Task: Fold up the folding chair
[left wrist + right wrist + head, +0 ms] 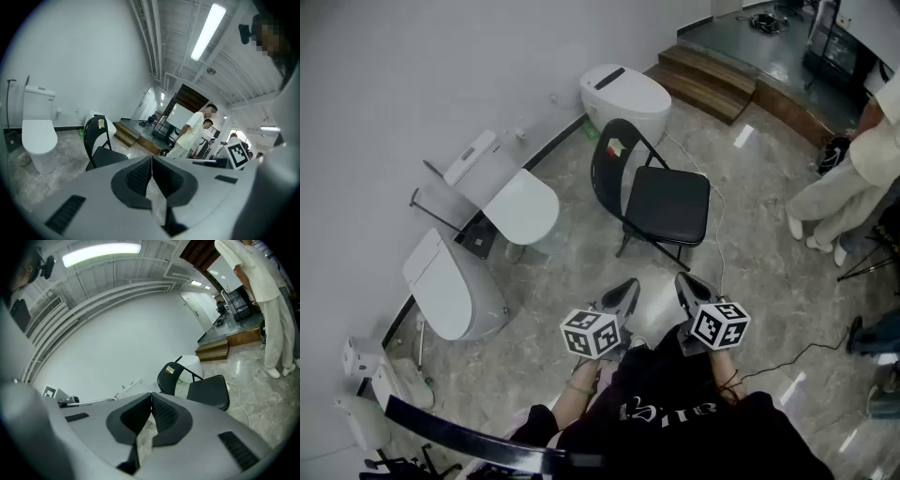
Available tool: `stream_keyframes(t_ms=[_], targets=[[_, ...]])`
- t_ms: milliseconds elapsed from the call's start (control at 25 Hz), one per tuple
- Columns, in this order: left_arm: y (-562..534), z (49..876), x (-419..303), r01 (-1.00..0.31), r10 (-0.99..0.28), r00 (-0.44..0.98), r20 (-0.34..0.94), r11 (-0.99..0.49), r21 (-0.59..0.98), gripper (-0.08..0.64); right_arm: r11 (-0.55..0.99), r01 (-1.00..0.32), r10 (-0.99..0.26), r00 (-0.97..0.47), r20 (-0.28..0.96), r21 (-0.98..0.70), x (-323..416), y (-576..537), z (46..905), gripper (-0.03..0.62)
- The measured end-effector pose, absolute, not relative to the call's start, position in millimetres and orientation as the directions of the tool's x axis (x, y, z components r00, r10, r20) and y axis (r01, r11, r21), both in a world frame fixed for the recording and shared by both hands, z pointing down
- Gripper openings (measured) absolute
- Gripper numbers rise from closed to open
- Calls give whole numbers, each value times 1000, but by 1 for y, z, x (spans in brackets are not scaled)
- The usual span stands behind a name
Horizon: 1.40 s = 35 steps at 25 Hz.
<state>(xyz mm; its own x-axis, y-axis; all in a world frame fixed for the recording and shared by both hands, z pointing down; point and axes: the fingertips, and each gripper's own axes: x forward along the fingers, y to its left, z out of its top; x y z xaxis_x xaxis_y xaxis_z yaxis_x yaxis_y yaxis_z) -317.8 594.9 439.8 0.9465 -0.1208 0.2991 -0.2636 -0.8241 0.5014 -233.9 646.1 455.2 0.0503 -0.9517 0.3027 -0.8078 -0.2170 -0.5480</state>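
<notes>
On the grey marble floor at your twelve o'clock, the black folding chair with the padded seat and thin metal frame (664, 202) stands fully open and untouched.

Your left hand-held gripper (625, 292) and right hand-held gripper (686, 285) sit side by side near you at six o'clock, apart from the chair. Both have their jaws pressed together with nothing between them, and both tip slightly down toward the seat, probably because you are lining up your approach. The backrest is on the far side, toward the white ceramic toilet (625, 94) at eleven o'clock. You will likely need to spread the jaws before taking the seat edge. A person in pale clothing (853, 178) stands at two o'clock, well apart from the chair.
</notes>
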Motion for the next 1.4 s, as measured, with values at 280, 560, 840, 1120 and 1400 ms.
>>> stream_keyframes(t_ms=[280, 560, 840, 1120, 1400], targets=[[584, 451, -296, -261, -114, 948, 298, -815, 518, 6, -265, -789, -941, 87, 327, -555, -206, 649, 467, 14], [551, 464, -256, -312, -159, 935, 318, -794, 521, 6, -261, -790, -933, 60, 354, -554, -159, 621, 482, 14], [471, 466, -202, -388, -239, 914, 327, -750, 535, 6, -205, -805, -939, 2, 344, -556, -80, 542, 478, 14], [400, 460, -126, -475, -364, 879, 307, -711, 519, 6, -159, -826, -934, -51, 353, -541, 21, 489, 479, 14], [341, 466, -100, -544, -408, 834, 371, -719, 433, 57, -174, -794, -928, -66, 367, -583, 64, 456, 495, 14]])
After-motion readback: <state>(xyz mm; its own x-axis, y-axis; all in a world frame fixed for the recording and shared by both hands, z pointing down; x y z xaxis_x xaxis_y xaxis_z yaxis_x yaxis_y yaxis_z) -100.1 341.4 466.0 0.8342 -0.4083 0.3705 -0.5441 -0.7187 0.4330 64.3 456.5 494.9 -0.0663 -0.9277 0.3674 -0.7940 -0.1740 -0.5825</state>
